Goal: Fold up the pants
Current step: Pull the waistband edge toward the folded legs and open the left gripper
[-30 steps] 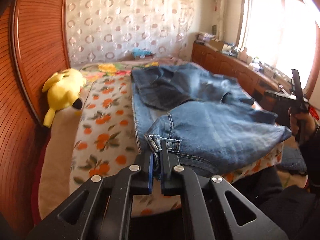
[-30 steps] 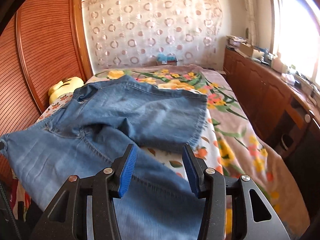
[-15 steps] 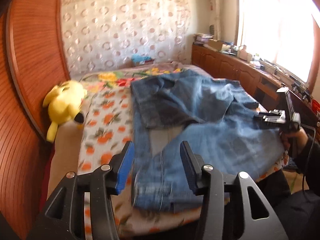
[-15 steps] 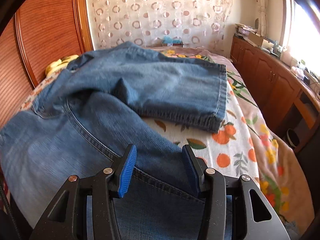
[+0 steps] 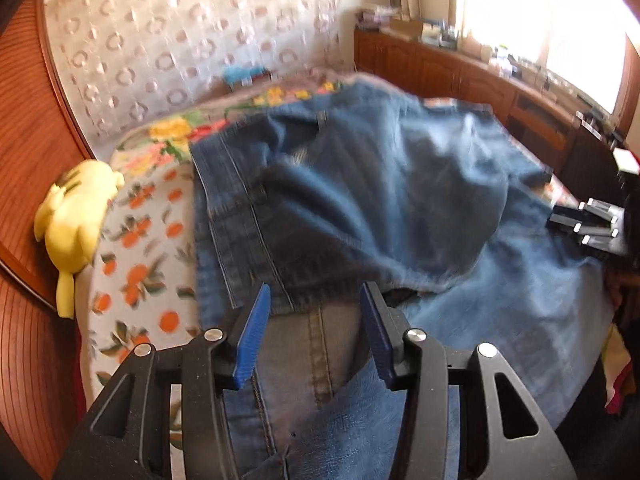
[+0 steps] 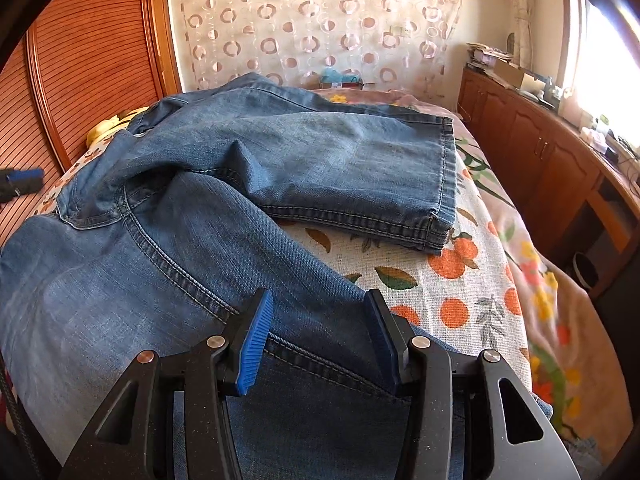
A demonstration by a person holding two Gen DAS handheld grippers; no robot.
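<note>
Denim released, grippers over the bed

Our left gripper, a second ago clamped on the faded blue denim pants, now stands apart above them; our right gripper hovers parted; pants sprawl unfolded on the orange-printed bed.

far jeans — motion-blurred
</note>
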